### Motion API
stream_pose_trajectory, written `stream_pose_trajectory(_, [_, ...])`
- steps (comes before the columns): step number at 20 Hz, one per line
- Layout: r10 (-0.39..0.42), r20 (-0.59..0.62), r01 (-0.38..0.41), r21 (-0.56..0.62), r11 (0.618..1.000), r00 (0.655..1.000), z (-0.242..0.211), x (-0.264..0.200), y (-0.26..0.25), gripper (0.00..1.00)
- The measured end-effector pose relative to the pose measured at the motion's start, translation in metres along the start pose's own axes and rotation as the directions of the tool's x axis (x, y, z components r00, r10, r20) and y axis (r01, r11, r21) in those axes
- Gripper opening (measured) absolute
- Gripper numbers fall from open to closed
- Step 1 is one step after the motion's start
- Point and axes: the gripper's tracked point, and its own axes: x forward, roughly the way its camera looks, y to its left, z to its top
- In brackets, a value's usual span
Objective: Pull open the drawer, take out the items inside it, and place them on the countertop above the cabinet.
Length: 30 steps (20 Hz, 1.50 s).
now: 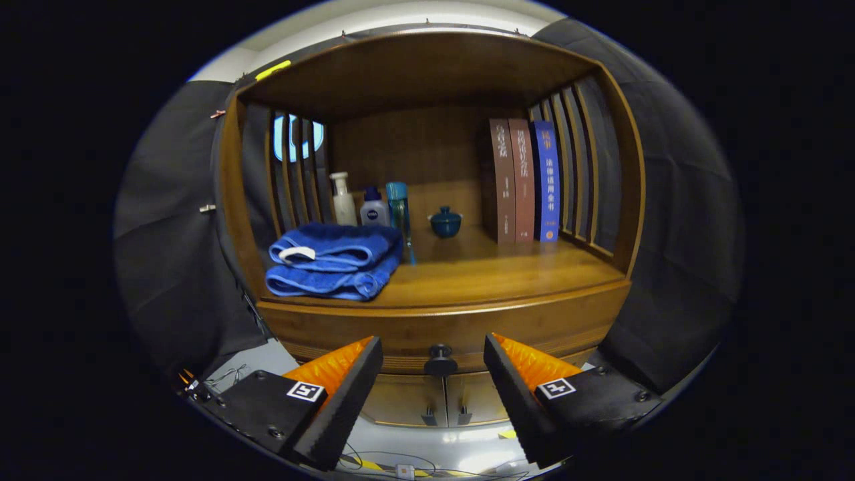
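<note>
This is looking like a mock-up of a home set inside a recording booth. A wooden cabinet (441, 314) with slatted sides is standing in for household furniture, its desk (494, 274) carrying everyday things: folded blue towels (334, 260), lotion bottles (361, 204), a small lidded cup (445, 222) and three upright books (524, 180). Black cloth (674, 220) is hanging around it as walls, and loose cables (394, 464) are lying on the pale floor below, giving away the staged set-up. The tongs (433, 361) are hanging spread apart before the drawer knob (440, 359).

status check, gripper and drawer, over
gripper open, lined up on drawer knob. drawer shut. nothing between fingers and knob.
</note>
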Motion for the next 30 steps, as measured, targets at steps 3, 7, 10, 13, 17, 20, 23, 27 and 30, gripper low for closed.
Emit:
stream_pose_trajectory(3, [-0.008, -0.057, 0.007, -0.015, 1.0, 0.998, -0.026, 0.03, -0.004, 1.0])
stream_pose_trajectory(7, [-0.027, -0.098, 0.026, -0.012, 1.0, 0.995, -0.05, 0.061, -0.009, 1.0])
stream_pose_trajectory(10, [-0.03, -0.134, 0.03, 0.001, 1.0, 0.991, -0.066, 0.08, -0.012, 0.97])
stream_pose_trajectory(13, [-0.01, -0.143, 0.012, 0.01, 1.0, 0.99, -0.075, 0.091, -0.008, 0.71])
stream_pose_trajectory(17, [-0.019, -0.124, 0.017, -0.019, 1.0, 0.992, -0.071, 0.085, -0.009, 0.45])
stream_pose_trajectory(20, [-0.024, -0.127, 0.021, -0.029, 0.999, 0.992, -0.071, 0.087, -0.009, 0.36])
stream_pose_trajectory(23, [-0.021, -0.126, 0.019, -0.022, 1.0, 0.992, -0.07, 0.086, -0.008, 0.36])
stream_pose_trajectory(27, [-0.02, -0.132, 0.016, -0.038, 0.999, 0.991, -0.072, 0.076, -0.007, 0.36])
stream_pose_trajectory(30, [-0.02, -0.138, 0.014, -0.041, 0.999, 0.99, -0.077, 0.058, -0.006, 0.36])
